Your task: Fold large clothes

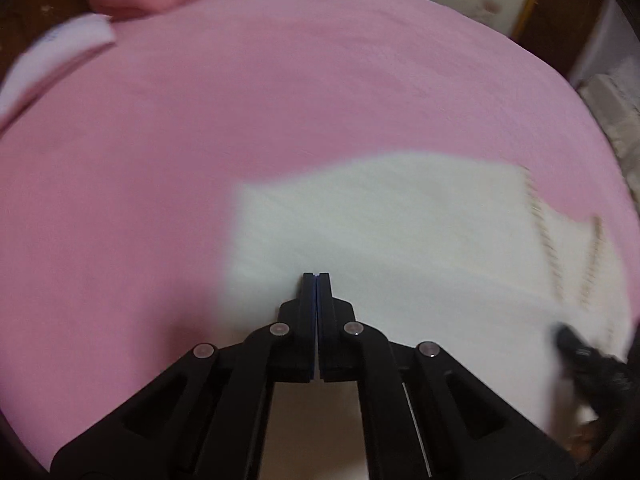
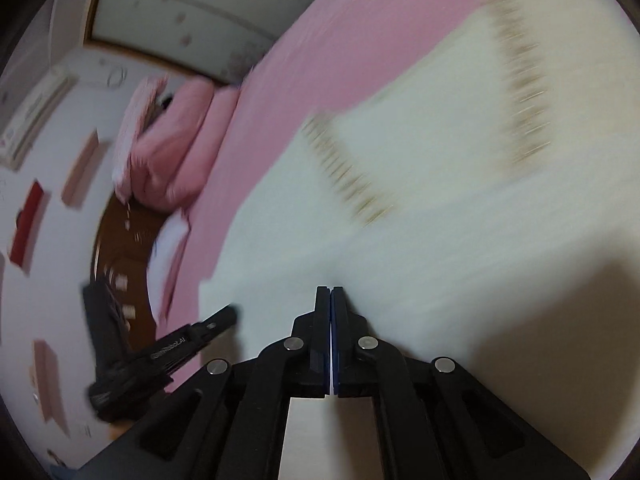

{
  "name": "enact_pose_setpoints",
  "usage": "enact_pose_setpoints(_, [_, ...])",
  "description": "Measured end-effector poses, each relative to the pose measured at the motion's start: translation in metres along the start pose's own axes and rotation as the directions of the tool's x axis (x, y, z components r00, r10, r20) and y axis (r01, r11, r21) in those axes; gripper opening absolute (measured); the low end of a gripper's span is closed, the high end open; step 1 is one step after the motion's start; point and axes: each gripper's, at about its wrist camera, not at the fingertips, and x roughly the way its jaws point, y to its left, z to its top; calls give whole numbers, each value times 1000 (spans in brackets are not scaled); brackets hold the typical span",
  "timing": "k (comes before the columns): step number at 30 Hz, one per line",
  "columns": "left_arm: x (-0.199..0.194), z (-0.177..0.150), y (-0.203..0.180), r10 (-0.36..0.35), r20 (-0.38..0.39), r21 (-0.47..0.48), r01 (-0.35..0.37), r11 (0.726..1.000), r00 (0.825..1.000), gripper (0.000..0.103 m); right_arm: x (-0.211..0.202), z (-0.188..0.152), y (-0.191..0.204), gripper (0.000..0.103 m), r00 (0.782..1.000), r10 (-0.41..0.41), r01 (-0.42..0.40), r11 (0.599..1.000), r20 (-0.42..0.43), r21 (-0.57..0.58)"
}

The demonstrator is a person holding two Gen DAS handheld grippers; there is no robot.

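Garment [image 1: 400, 240], white with tan stitched bands, lies spread on the pink bed sheet [image 1: 240, 120], toward the sheet's near edge and well apart from the pink pillows [image 2: 176, 148] at its far end. The left gripper [image 1: 316, 278] is over the garment's left part, jaws pressed together; whether any cloth is pinched I cannot tell. The right gripper [image 2: 330, 290] is likewise closed over the garment, nothing visibly between its pads. This looks like the gap between two folds. Next, I judge, both must open and seize a garment edge to carry it across.
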Motion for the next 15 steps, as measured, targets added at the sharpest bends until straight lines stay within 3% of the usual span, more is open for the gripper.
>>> enact_pose_setpoints(2, [4, 1, 30, -95, -44, -57, 92, 994, 995, 1, -23, 14, -39, 0, 993, -107, 107, 994, 56, 6])
enact_pose_setpoints(3, [1, 0, 33, -100, -46, -24, 99, 995, 994, 1, -31, 28, -58, 0, 988, -135, 133, 991, 73, 23])
enact_pose_setpoints(5, [-2, 0, 14, -28, -24, 110, 30, 993, 999, 1, -65, 17, -85, 0, 969, -225, 224, 974, 106, 27])
enact_pose_setpoints(6, [-6, -2, 10, 3, -14, 131, -1, 991, 1000, 1, -68, 17, -89, 0, 948, -291, 291, 957, 127, 18])
enact_pose_setpoints(8, [-24, -9, 19, 14, -30, 70, -12, 997, 999, 1, -69, 21, -85, 0, 912, -381, 382, 924, 155, 22])
enact_pose_setpoints(9, [-23, -11, 5, -7, -37, 44, 9, 999, 999, 1, -56, 18, -72, 0, 893, -419, 423, 906, 165, 12])
enact_pose_setpoints(10, [-32, -15, 2, -64, -46, 20, 65, 998, 997, 1, -34, 13, -53, 0, 894, -416, 425, 905, 165, -21])
enact_pose_setpoints(11, [-45, -24, -3, -148, -61, 10, 149, 989, 987, 1, -25, 3, -42, 0, 925, -348, 359, 932, 149, -52])
enact_pose_setpoints(13, [-49, -38, -29, -237, -116, 24, 242, 970, 965, 1, -9, 5, -19, 0, 983, -174, 179, 981, 66, -78])
enact_pose_setpoints(14, [-55, -52, -39, -289, -171, 28, 298, 954, 942, 1, 28, -6, 0, 0, 996, -90, 88, 993, -18, -80])
enact_pose_setpoints(15, [-57, -60, -42, -306, -204, 26, 317, 948, 930, 1, 52, -16, 10, 0, 995, -54, 47, 995, -79, -85])
